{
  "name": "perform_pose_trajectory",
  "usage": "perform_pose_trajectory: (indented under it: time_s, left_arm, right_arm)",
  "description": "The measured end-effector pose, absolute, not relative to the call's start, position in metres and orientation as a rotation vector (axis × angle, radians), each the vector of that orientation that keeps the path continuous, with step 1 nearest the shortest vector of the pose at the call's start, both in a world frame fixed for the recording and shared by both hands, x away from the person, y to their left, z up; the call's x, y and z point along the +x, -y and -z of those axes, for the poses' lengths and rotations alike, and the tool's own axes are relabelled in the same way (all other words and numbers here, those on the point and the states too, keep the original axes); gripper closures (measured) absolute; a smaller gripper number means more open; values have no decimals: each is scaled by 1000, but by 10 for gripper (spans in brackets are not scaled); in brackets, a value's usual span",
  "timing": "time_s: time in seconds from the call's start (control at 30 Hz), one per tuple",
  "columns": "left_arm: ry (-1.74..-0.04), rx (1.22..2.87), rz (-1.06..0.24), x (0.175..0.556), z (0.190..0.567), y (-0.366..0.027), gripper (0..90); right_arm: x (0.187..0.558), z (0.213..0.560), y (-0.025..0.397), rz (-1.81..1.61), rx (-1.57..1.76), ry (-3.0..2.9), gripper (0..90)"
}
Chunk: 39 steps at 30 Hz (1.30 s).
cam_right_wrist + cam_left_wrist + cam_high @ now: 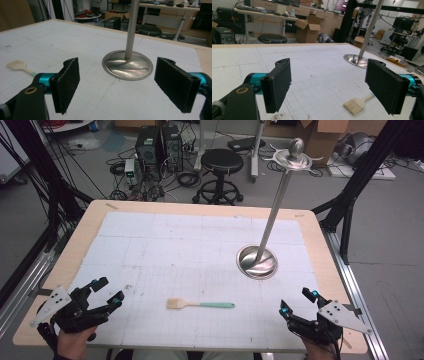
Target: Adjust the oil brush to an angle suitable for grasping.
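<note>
A small brush (200, 304) with a cream head and a teal handle lies flat near the table's front edge, between my two grippers. My left gripper (107, 291) rests open at the front left, its jaws wide apart and empty; its own view has the brush (357, 103) low between the jaws. My right gripper (298, 302) is open at the front right, nothing between its pads. In the right gripper view the brush (19, 66) lies far left. A metal stand (257, 261) with a round base and tall pole rises right of centre.
A white gridded mat (195, 250) covers most of the wooden table (85, 227). The stand's base (127, 65) lies straight ahead of my right gripper. Beyond the table stand a black stool (221, 162), computer towers (159, 145), cables and cardboard boxes.
</note>
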<state>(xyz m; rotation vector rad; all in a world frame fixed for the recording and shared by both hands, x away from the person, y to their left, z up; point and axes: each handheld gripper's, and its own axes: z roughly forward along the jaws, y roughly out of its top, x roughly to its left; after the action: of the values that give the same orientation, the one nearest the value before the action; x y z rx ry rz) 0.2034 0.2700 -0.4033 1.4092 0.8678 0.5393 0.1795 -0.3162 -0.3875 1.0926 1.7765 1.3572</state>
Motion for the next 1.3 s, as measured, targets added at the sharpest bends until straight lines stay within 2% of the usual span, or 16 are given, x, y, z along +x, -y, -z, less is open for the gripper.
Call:
perform_pose_trajectory:
  time_s: [0.33,0.43,0.53,0.57,0.6,0.63,0.67,0.7,0.73,0.77,0.8,0.83,0.97,1.0,1.1,1.3]
  left_arm:
    - [-868,1414,-542,202,404,-270,215]
    - [-865,1420,-537,201,404,-270,215]
    - [-866,1415,-532,201,404,-271,215]
    - [-866,1415,-532,201,404,-271,215]
    - [-870,1413,-532,202,405,-272,215]
    - [-873,1414,-528,202,405,-272,215]
    - [-874,1417,-527,203,406,-272,215]
    - [-874,1421,-525,203,406,-272,215]
    - [-874,1426,-523,204,407,-272,215]
    - [-874,1426,-523,204,407,-272,215]
    - [-878,1424,-521,204,408,-272,215]
    - [-878,1424,-521,204,408,-272,215]
    - [-888,1433,-515,204,408,-273,221]
    - [-888,1433,-515,204,408,-273,223]
    - [-886,1432,-516,203,408,-274,224]
    - [-893,1434,-513,205,409,-274,225]
  right_arm:
    - [182,389,306,-1345,1050,-1839,183]
    - [183,389,301,-1380,1037,-1864,224]
    - [186,391,287,-1428,938,-1966,341]
    - [186,391,287,-1428,938,-1966,341]
    - [188,393,280,-1433,903,-2012,417]
    - [188,393,280,-1433,903,-2012,417]
    - [191,394,270,-1445,861,-2053,479]
    - [191,394,270,-1445,861,-2053,479]
    - [194,393,262,-1485,838,-2081,574]
    - [194,393,262,-1485,838,-2081,574]
    - [197,392,253,-1514,815,-2102,634]
    - [197,392,253,-1514,815,-2102,634]
    - [207,399,214,-1471,736,-2269,753]
    - [207,399,214,-1471,736,-2269,753]
    - [214,413,184,-1301,706,-2409,879]
    - [226,436,174,-1135,752,-2536,888]
